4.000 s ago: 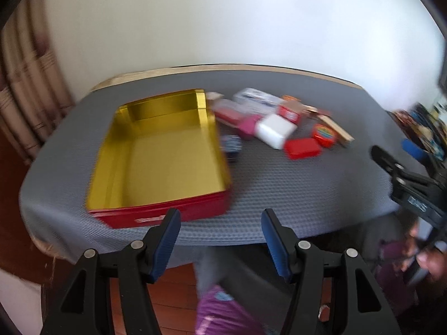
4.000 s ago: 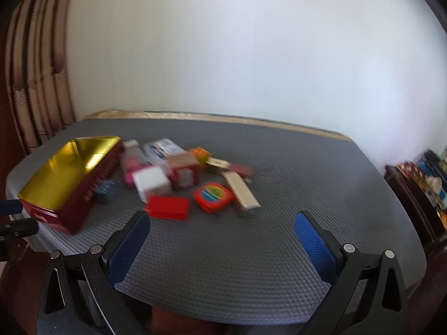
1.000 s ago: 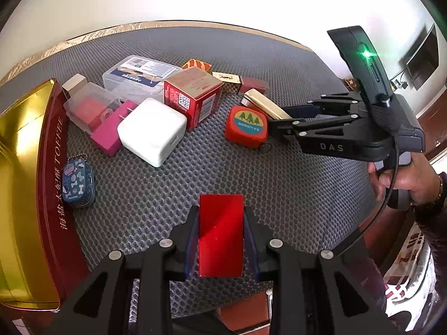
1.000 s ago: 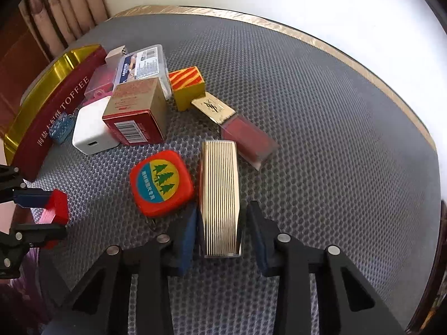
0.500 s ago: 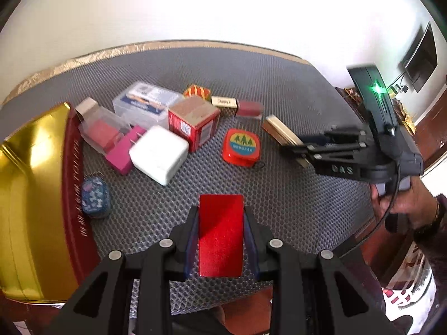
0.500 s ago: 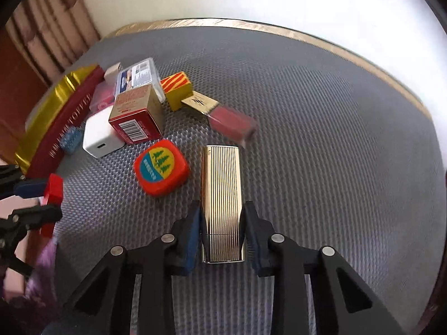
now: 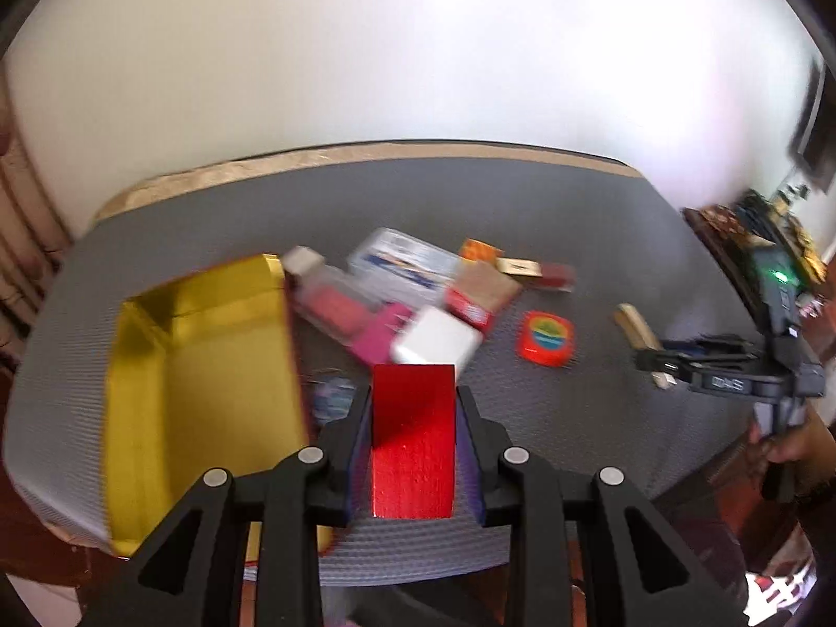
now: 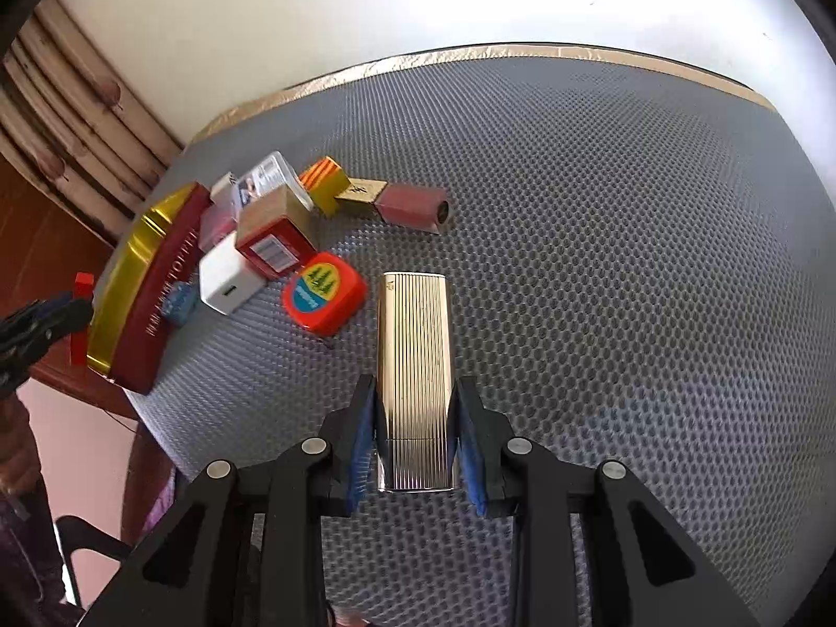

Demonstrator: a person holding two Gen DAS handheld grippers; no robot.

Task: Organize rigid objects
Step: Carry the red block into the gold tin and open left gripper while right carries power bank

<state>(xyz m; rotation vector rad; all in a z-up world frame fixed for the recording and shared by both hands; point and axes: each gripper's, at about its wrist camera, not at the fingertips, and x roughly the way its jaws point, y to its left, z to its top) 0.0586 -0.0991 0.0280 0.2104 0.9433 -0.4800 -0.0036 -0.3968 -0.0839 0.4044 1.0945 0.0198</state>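
My left gripper (image 7: 413, 407) is shut on a flat red box (image 7: 413, 439), held above the table's near edge beside the open red tin with a gold inside (image 7: 209, 381). My right gripper (image 8: 415, 418) is shut on a ribbed gold case (image 8: 415, 366), lifted over the grey mat. In the left wrist view the right gripper (image 7: 658, 360) shows at the right with the gold case (image 7: 635, 326) in it. In the right wrist view the left gripper (image 8: 57, 313) and red box (image 8: 79, 313) show at the far left, next to the tin (image 8: 151, 282).
A cluster lies on the grey mat (image 8: 601, 235) beside the tin: orange tape measure (image 8: 324, 292), white charger (image 8: 227, 279), red carton (image 8: 277, 235), clear plastic box (image 8: 266, 177), yellow striped block (image 8: 326, 183), pink tube (image 8: 413, 206), small blue pouch (image 8: 180, 303). A hand (image 7: 794, 444) holds the right gripper.
Both grippers have risen off the mat with their objects. The left view has tilted up and shifted toward the tin. The right gripper has rolled and pulled away from the tape measure.
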